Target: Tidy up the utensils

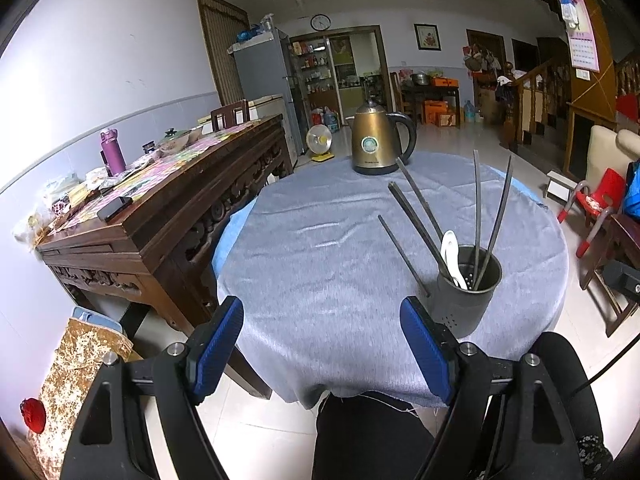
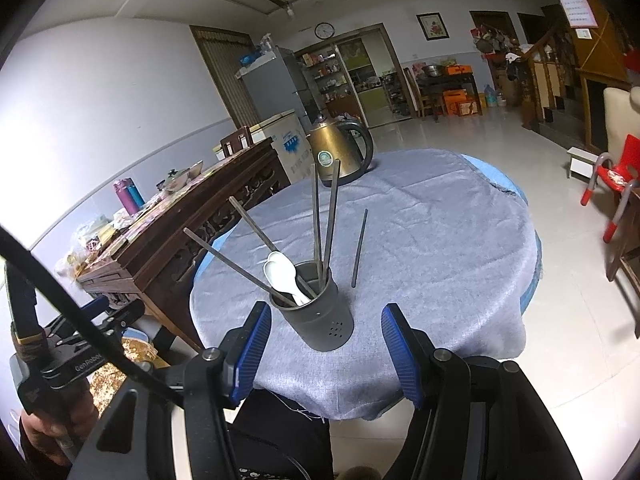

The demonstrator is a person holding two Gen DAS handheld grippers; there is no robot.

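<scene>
Right gripper (image 2: 326,350): hovering at the near rim of the worktop, pads standing apart with nothing between them, aiming slightly down toward the holder.
Left gripper (image 1: 322,344): likewise standing apart and empty, hanging over the near edge, left of the holder.
Holder (image 2: 320,312): standing upright near the front of the worktop, just ahead of the right gripper, already carrying four chopsticks and two white spoons (image 2: 282,270).
Loose chopstick (image 2: 359,248): lying flat on the cloth just right of the holder, near end close to its base, far end pointing toward the kettle; looking like the one piece left to put away.
Step in hand, judged: reaching for the loose chopstick with the right gripper, being the nearer one.
Doing it well: approaching from the right of the holder, staying clear of the leaning chopsticks; turning the pads across the stick, not along it; pinching near the near end or the middle so it is not pivoting; pressing lightly into the cloth (image 2: 420,240) to get under so thin a stick; lifting before tilting upright; dropping it into the open right side of the holder.
Left gripper's part: possibly steadying the holder against tipping.
Risks: snagging or dragging the cloth; knocking the holder over.
Kettle (image 2: 340,152): standing at the far edge, well apart, not in the way.
</scene>
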